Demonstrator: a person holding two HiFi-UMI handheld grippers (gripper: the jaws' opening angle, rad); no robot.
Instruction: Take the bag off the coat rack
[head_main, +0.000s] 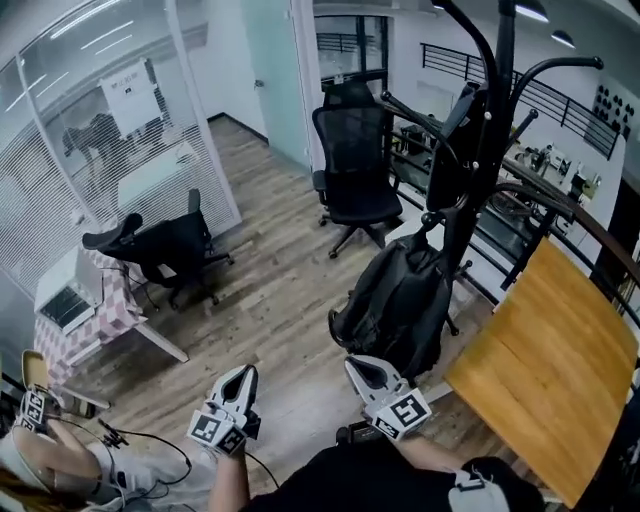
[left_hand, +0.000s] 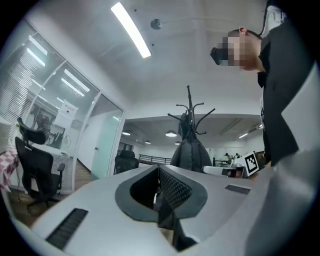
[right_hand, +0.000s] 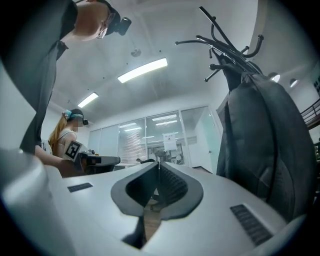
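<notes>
A black backpack (head_main: 400, 295) hangs low on a black coat rack (head_main: 492, 110) right of centre in the head view. From the left gripper view the backpack (left_hand: 190, 152) is small and far off under the rack (left_hand: 190, 112). It looms close at the right of the right gripper view, the backpack (right_hand: 265, 140) below the rack's hooks (right_hand: 227, 45). My left gripper (head_main: 243, 376) is shut and empty, well left of the bag. Just short of the bag's lower edge, my right gripper (head_main: 362, 367) is shut with nothing in it. Both sets of jaws meet at their tips (left_hand: 159, 169) (right_hand: 158, 165).
A wooden table (head_main: 555, 370) stands right of the rack. Black office chairs (head_main: 355, 170) (head_main: 165, 245) stand behind and to the left. A glass partition (head_main: 110, 130) closes off the left. Another person (head_main: 50, 460) with a gripper sits at the lower left. A railing (head_main: 540, 95) runs along the back right.
</notes>
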